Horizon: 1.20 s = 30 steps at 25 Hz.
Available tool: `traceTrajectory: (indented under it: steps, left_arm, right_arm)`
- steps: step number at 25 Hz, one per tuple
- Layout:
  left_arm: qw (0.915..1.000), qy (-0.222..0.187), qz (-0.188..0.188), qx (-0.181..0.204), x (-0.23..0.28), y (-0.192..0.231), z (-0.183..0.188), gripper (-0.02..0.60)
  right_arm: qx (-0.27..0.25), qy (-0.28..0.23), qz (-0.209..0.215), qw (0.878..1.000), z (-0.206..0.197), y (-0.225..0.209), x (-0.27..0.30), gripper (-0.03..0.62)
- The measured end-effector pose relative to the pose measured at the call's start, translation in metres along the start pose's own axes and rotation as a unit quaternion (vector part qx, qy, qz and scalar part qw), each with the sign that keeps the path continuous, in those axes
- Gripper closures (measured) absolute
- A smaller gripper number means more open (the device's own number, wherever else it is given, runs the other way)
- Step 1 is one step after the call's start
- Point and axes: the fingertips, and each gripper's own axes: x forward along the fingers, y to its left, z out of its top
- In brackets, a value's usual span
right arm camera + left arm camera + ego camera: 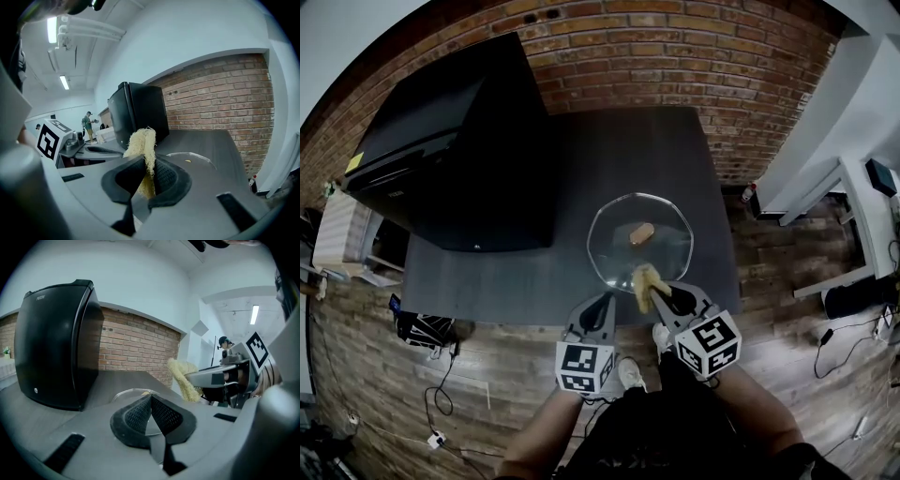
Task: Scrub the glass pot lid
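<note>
The right gripper (664,298) fingers pinch a loofah (644,285) to scrub the glass pot lid (614,230); the left gripper (604,304) fingers are closed, empty.

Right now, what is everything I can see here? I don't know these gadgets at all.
Table: one, dark grey, in front of the wall.
Appliance: one, black, boxy, on the table's left part.
Glass pot lid: one, clear with a tan knob, flat on the table's near part.
Scrubber: one, pale yellow, fibrous, at the lid's near edge.
Brick wall: one, red-brown, behind the table.
Floor: brown wood, with cables.
Desk: one, white, far right.
Left gripper: one, grey, black jaws together, empty.
Right gripper: one, grey, jaws closed on the scrubber.
</note>
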Motion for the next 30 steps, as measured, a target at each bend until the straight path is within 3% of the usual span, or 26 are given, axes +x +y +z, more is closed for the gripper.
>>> traceTrajectory:
  steps: [11,21,30]
  left_arm:
    - [0.9978,0.059,0.025,-0.013,0.058,0.011,-0.04,0.548]
    - [0.9901,0.129,0.045,-0.033,0.095,0.029,-0.088,0.548]
    - [0.9857,0.156,0.052,-0.039,0.121,0.036,-0.111,0.548]
  right_arm:
    - [0.004,0.066,0.025,0.998,-0.049,-0.03,0.047,0.547]
    - [0.006,0.126,0.034,0.991,-0.09,-0.053,0.086,0.548]
    - [-0.011,0.17,0.04,0.985,-0.119,-0.061,0.109,0.548]
